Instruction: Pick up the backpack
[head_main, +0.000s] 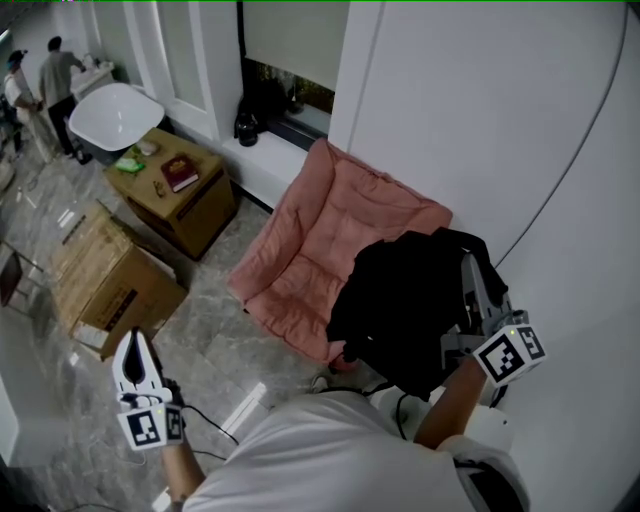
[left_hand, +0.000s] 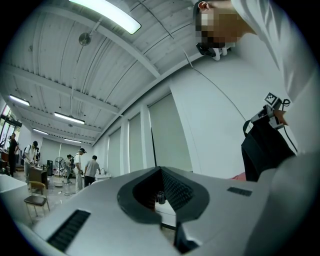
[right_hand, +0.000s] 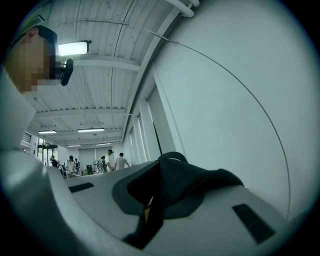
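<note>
At lower left, the person's left gripper (head_main: 133, 342) is held level over the marble floor (head_main: 215, 330), its jaws pressed together on nothing. Beyond it stand a cardboard box (head_main: 110, 280) and a low wooden cabinet (head_main: 190, 205) bearing a red book (head_main: 180, 173). At centre, a pink cushioned floor chair (head_main: 320, 245) leans against the white wall (head_main: 480, 120). In front of the chair's right side the black backpack (head_main: 410, 300) hangs from the right gripper (head_main: 470, 270), whose jaws are clamped on a black strap at the bag's top (dark fabric fills the gap in the right gripper view).
</note>
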